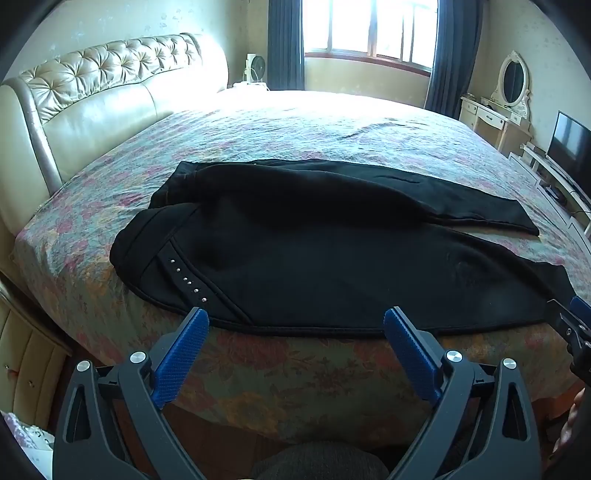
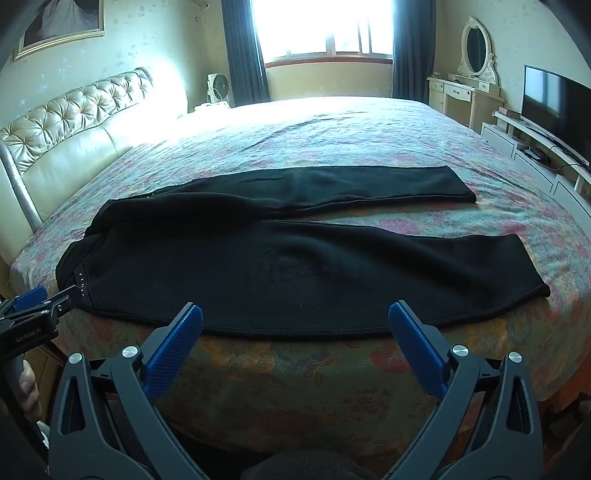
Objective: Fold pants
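Observation:
Black pants lie spread flat on the bed, waistband to the left with a row of small metal studs, both legs running to the right. They also show in the right wrist view, legs apart at the cuffs. My left gripper is open and empty, just short of the pants' near edge, close to the waist end. My right gripper is open and empty, just short of the near edge at the middle of the near leg. Each gripper shows at the edge of the other's view.
The bed has a floral cover and a tufted cream headboard on the left. A window with dark curtains is behind. A dressing table with mirror and a TV on a low unit stand right.

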The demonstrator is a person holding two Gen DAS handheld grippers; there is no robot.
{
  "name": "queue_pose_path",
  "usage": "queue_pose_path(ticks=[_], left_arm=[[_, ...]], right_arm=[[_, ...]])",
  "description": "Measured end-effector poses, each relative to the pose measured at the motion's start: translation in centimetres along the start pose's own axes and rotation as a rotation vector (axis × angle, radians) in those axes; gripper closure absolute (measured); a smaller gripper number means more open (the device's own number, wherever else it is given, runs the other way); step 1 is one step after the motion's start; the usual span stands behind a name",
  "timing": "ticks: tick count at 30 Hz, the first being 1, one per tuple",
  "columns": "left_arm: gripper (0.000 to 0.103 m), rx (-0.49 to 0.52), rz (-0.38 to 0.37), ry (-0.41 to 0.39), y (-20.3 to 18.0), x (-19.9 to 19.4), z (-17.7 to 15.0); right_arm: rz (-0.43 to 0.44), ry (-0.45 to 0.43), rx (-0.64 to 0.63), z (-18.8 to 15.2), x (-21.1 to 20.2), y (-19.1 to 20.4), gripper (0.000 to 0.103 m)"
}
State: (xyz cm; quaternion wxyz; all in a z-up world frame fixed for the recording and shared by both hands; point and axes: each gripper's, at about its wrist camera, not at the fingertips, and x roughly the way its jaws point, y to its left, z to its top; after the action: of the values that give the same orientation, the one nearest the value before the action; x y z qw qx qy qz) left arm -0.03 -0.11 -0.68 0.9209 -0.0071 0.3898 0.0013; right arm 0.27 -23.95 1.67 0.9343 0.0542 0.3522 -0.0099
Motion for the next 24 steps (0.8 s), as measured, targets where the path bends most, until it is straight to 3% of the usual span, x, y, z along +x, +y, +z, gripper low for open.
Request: queue_pose_path(ticks=[24], left_arm=[[0.008,0.000,-0.009,0.009,0.12,0.10,-0.12]], right_arm=[[0.003,0.009,0.001,-0.70,0.59,0.27,0.002]])
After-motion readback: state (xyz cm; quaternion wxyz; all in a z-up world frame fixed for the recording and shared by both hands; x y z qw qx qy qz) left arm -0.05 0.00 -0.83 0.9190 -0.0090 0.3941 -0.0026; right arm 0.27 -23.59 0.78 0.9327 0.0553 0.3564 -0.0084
